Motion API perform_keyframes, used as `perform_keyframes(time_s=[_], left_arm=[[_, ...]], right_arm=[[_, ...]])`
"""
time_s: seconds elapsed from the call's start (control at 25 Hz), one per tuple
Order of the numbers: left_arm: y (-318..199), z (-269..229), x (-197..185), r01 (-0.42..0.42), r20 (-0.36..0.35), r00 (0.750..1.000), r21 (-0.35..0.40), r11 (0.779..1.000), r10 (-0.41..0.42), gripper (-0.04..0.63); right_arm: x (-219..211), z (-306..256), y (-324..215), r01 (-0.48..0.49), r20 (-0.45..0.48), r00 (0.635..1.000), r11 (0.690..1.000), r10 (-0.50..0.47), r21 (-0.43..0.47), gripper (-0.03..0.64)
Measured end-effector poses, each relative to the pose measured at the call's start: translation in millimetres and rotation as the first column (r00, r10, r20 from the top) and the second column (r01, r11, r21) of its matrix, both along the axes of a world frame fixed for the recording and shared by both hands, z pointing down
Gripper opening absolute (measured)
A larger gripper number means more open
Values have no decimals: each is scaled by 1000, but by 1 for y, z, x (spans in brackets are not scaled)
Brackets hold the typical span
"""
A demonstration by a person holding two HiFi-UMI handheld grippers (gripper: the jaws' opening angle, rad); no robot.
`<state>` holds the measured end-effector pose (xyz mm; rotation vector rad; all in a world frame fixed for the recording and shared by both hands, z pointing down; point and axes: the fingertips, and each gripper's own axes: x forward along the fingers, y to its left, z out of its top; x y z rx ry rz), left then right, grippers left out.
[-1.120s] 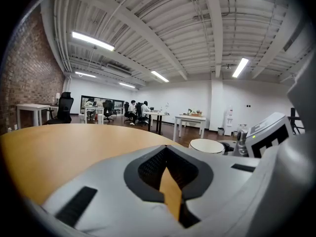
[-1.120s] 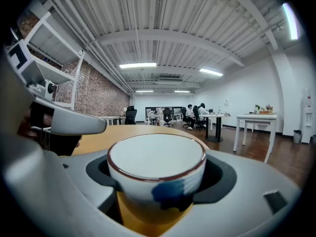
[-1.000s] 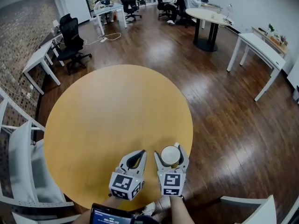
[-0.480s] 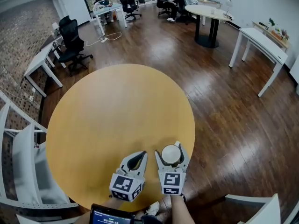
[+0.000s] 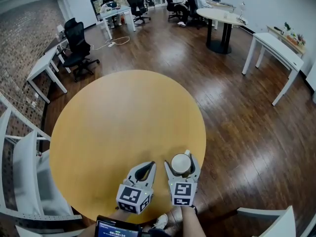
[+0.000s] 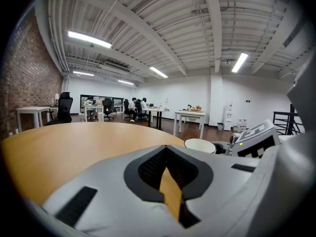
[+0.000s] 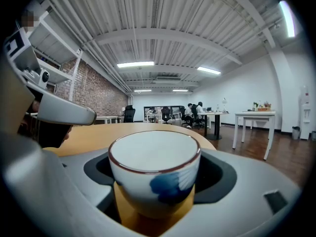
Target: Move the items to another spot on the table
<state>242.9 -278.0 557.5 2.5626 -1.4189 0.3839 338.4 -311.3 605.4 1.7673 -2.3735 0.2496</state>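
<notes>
Cup (image 7: 154,174) (upright) between opening jaws of right gripper (image 5: 181,161)

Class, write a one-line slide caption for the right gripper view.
Right gripper, jaws opening, around a white, blue-marked cup on the round wooden table.

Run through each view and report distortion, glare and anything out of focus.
Head view: heavy fisheye bowing the room round the table, soft sheen on the wooden floor, all sharp. Left gripper view: black vignette corners, ceiling lights blown out, left gripper close up and soft. Right gripper view: same vignette, cup crisp, evenly lit.
</notes>
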Motion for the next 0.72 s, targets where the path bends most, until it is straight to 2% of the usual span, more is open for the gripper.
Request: perform_keyframes(time_s=[0.72], left_arm=[[17, -29, 4, -6, -26, 1000, 44, 999, 7, 5]], right_arm=[[2, -51, 8, 8, -45, 999, 998, -5, 65, 439]])
